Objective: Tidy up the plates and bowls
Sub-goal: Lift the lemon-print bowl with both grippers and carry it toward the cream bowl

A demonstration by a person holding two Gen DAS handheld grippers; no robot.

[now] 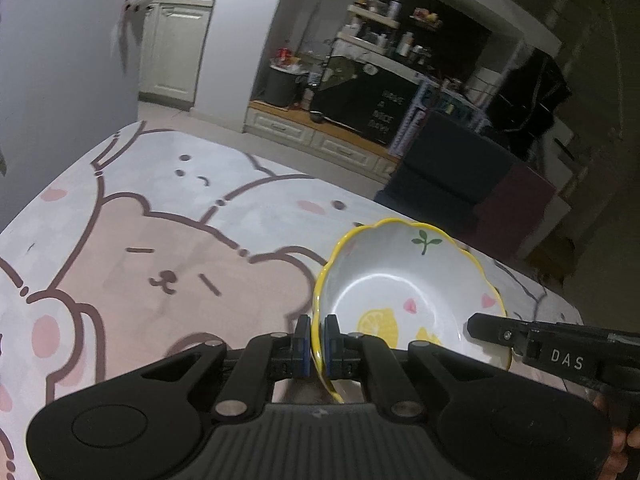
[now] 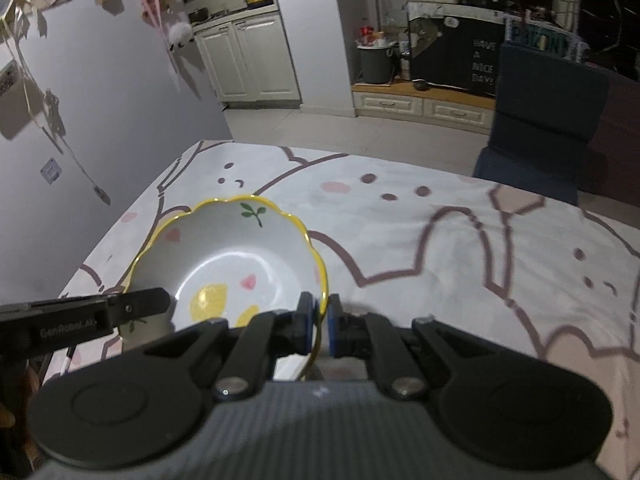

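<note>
The left tool and right tool, matte black with blue pads, each clamp opposite sides of the bowl: glossy white ceramic, scalloped yellow rim, lemon and heart prints, held above the desk with its soft bear-print cloth.

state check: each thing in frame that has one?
bowl: empty, tilted, rim pinched on opposite sides by both grippers
left gripper: shut on the bowl's rim
right gripper: shut on the bowl's rim
tablecloth: spread over the table, slightly wrinkled
</note>
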